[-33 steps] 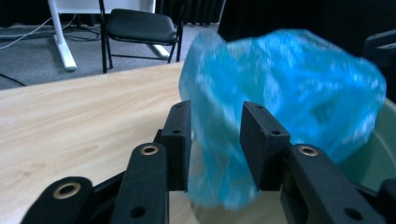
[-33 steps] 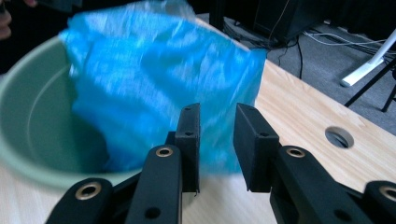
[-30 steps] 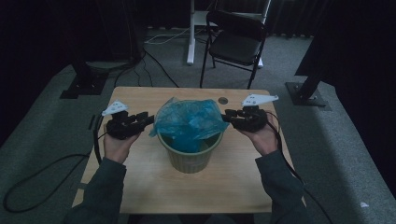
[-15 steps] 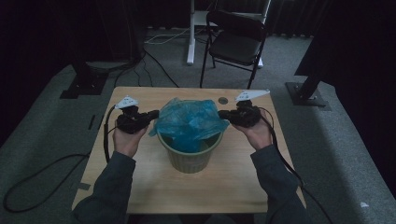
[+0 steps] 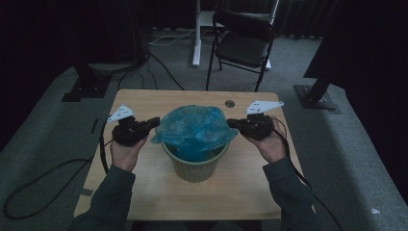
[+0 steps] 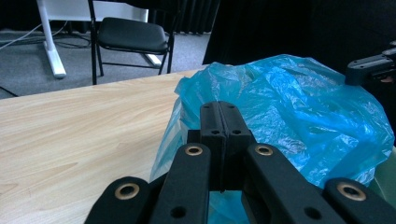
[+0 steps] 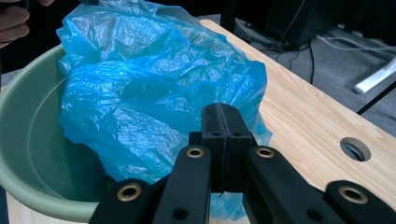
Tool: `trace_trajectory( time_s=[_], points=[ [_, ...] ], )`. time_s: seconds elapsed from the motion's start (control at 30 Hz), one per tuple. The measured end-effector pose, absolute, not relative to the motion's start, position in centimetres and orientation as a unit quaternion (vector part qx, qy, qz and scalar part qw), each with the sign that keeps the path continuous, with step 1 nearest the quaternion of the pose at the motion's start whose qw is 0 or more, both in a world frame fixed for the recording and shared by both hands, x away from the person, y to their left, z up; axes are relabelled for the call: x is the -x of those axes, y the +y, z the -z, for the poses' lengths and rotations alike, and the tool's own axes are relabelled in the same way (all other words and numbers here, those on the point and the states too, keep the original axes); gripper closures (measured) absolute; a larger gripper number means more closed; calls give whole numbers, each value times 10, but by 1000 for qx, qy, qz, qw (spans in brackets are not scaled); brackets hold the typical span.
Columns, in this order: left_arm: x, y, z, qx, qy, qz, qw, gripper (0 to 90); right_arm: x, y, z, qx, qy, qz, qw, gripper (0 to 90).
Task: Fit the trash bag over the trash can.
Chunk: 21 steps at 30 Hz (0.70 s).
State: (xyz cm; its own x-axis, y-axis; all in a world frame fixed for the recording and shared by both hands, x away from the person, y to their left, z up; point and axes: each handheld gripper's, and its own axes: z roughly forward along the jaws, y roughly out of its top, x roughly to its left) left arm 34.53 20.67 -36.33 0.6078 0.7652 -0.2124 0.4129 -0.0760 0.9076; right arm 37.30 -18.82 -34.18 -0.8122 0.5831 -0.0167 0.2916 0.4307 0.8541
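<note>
A pale green bin stands mid-table with a crumpled blue plastic bag bulging out of its mouth. My left gripper is at the bag's left edge and my right gripper at its right edge. In the left gripper view the jaws are pressed together with the bag around and under them. The right gripper view has the same closed jaws over the bag's lower fold, beside the bin's rim. Both look shut on the film.
The wooden table has a round cable hole behind the right gripper. A black folding chair stands on the floor beyond the far edge, among cables and stand bases. Cables trail from both grippers.
Both hands have moved a little forward and inward toward the bag's sides. The bag sits spread slightly wider over the bin.
</note>
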Motion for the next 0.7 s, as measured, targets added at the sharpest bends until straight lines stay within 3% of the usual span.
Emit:
trace_trajectory(
  time_s=[0.33,0.53,0.7],
  points=[
    [-362,196,362,-711,421,-158,541,897,-383,-189,347,-291,813,-469,185,900],
    [-346,188,357,-708,361,-177,580,896,-377,-190,347,-274,798,-496,206,900],
    [-333,189,356,-712,349,-177,583,897,-370,-197,344,-259,793,-509,213,900]
  ],
)
